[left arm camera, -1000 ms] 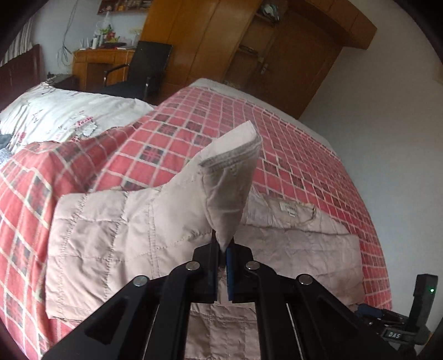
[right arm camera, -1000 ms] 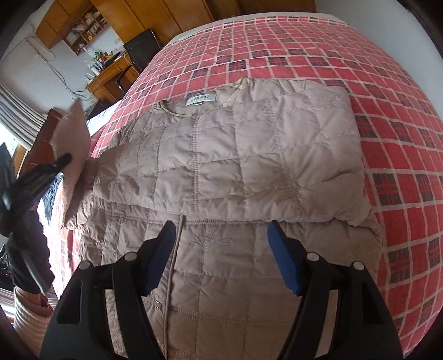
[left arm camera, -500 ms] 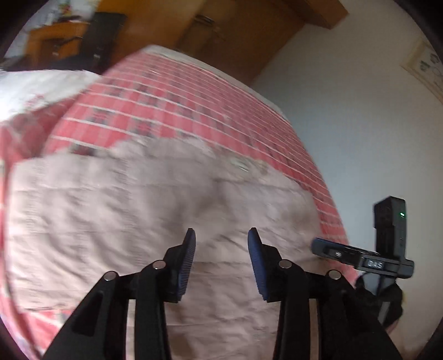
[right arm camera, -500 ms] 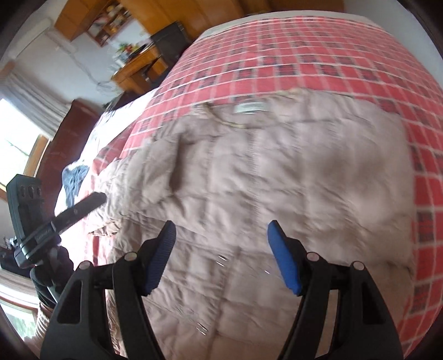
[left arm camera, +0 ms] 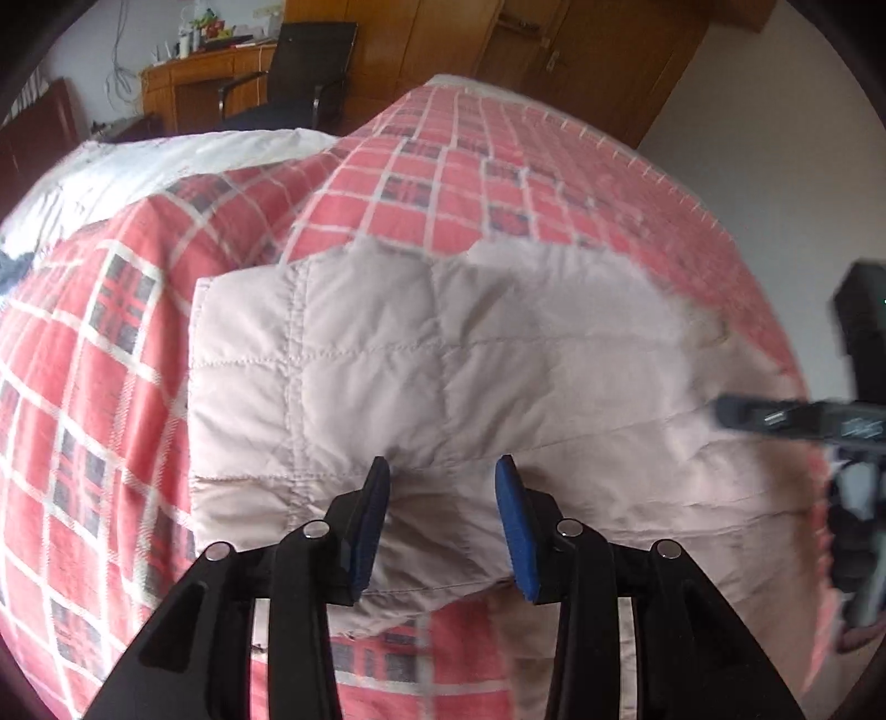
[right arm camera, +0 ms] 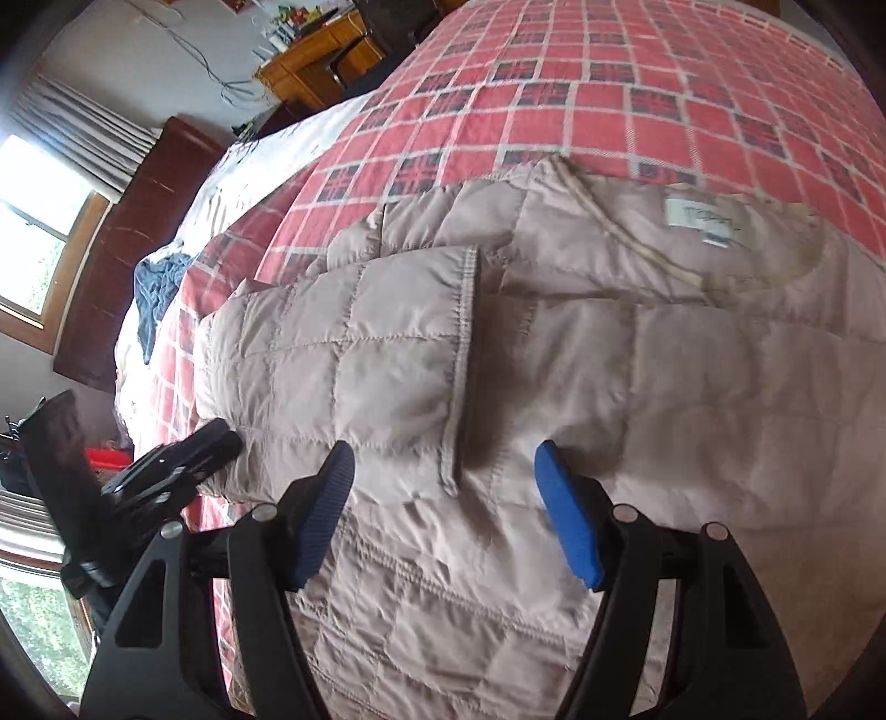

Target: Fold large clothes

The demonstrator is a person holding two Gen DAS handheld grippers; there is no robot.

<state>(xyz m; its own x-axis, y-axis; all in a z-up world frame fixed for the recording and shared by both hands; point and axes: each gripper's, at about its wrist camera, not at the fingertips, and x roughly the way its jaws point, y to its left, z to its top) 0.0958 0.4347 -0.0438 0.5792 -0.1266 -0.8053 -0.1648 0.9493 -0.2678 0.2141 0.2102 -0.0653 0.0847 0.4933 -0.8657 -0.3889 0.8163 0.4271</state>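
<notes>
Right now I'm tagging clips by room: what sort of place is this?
Most likely a home bedroom: a bed with a red plaid bedspread, a wooden wardrobe, and a desk with a chair.

Both grippers [left arm camera: 442,471] [right arm camera: 443,459] agape, empty.

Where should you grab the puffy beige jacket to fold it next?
Probably the bottom hem of the beige quilted jacket, nearest the open right hand-held gripper. Come from the near bed edge: both sleeves already lie folded across, so the hem is the loose edge.
</notes>
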